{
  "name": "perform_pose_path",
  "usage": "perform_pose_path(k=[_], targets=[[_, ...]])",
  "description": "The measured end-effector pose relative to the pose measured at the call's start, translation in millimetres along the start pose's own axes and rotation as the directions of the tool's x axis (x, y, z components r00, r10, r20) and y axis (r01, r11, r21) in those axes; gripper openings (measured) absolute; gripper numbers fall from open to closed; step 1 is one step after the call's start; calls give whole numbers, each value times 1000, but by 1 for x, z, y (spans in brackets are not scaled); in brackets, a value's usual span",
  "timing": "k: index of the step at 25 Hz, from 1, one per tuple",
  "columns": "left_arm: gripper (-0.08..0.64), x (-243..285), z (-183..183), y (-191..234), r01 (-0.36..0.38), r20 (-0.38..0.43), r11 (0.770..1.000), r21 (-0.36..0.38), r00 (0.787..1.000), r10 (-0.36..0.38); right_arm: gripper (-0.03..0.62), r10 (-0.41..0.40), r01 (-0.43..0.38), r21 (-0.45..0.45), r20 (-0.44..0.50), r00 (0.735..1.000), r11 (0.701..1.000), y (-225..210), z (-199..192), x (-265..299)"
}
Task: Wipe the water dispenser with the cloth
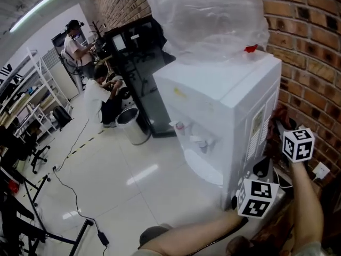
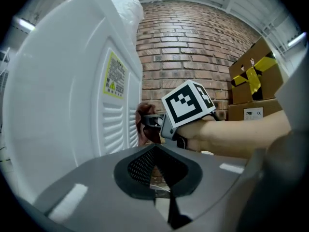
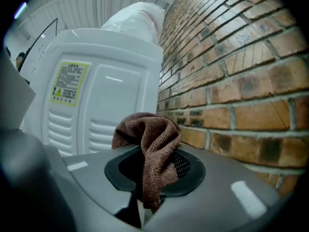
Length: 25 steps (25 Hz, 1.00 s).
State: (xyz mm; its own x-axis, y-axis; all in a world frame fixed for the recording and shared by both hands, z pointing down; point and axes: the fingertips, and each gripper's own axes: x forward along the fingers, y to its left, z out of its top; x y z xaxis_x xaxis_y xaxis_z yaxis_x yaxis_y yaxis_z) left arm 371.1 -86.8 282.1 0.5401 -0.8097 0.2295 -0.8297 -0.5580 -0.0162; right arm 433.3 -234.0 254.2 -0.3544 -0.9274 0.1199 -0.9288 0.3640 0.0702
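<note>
Water dispenser: white, backed against brick wall. Left gripper beside vented side panel, jaws together, empty. Right gripper pinching brown cloth in part-closed jaws, low near panel's rear edge, contact unclear. Judged mid-wipe on this side; no telling which faces done.

Boxy white plastic water dispenser is smooth with a soft sheen, while the brown terry cloth looks nubby and matt. The red brick wall at right is rough; the pale floor lower left is glossy, kinda mirror-ish.
</note>
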Motion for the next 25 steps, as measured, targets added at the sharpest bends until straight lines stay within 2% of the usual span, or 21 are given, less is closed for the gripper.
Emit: perform_pose_path(k=[3,9,13,17,21,25], targets=[[0,5,-25,1,-1,-27,1000,-1,1000,1,95,18,-17,17,-37,999,1000,9,-35,7],[0,14,-100,-5,37,-130,999,-20,991,-39,95,40,-29,78,-145,989,996,29,-127,11],[0,14,-129,-2,40,-160,999,-23,986,-43,95,41,-16,117,-217,975,993,41,-178,11],[0,21,-158,5,50,-212,999,-10,976,-51,97,38,19,202,-274,961,979,48,-225,25],[0,31,-182,14,37,-244,999,-6,969,-37,97,44,44,239,-351,935,970,51,-277,35],[0,40,-215,9,49,-280,999,-8,959,-49,98,62,48,228,-454,889,973,52,-326,43]])
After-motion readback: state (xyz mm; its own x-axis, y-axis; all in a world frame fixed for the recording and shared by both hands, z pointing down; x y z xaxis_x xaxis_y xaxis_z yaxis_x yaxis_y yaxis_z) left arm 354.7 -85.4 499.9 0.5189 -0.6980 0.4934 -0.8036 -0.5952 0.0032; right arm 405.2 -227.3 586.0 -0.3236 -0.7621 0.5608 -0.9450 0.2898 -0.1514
